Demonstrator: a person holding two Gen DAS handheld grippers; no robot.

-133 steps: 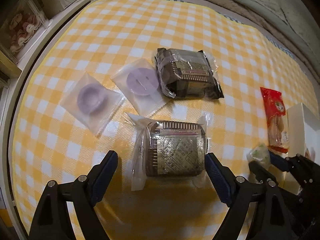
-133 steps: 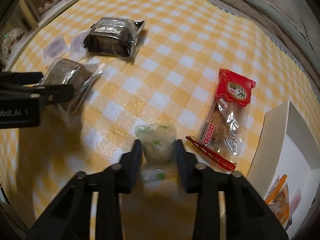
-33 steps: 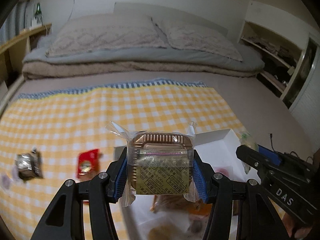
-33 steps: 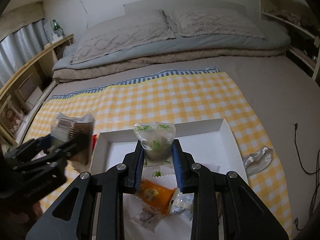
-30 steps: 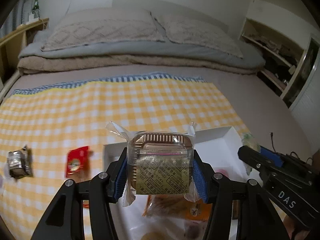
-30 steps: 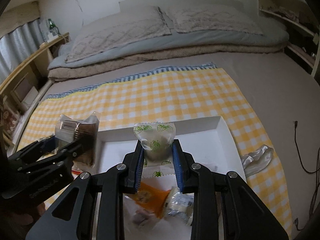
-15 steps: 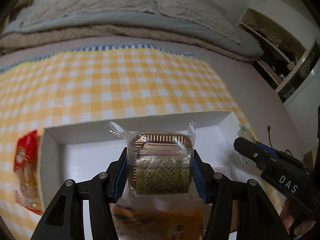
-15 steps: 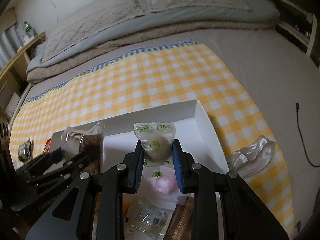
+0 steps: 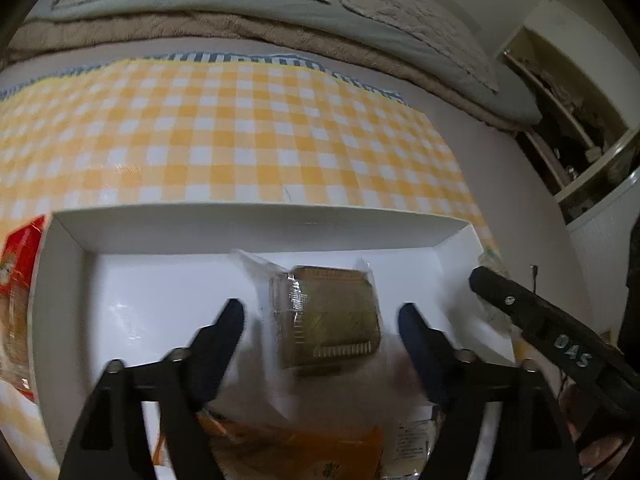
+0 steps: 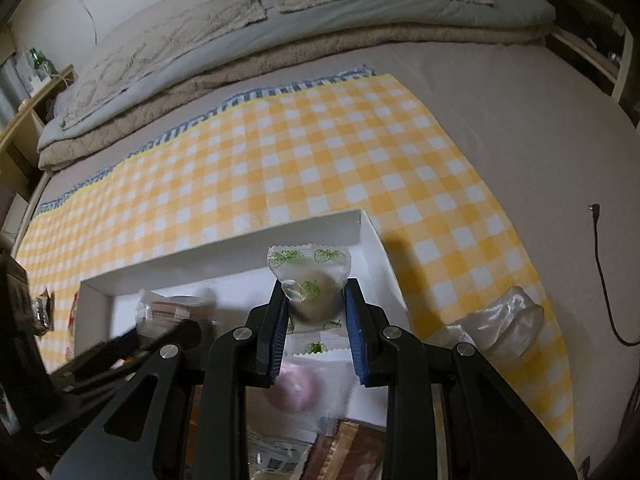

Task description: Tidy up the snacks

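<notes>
Now opening left gripper (image 9: pixel 320 320) w/ gold snack pack (image 9: pixel 326 316) loose between jaws over white box (image 9: pixel 256 226), right gripper (image 10: pixel 316 312) clamped on strawberry-print sweet (image 10: pixel 310 286).

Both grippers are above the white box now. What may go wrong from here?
1. The gold-wrapped cake is blurred between the opening left gripper fingers; it may land tilted on the orange packets.
2. The right gripper holds the strawberry-print sweet near the white box corner; released there, it may catch the wall.
</notes>
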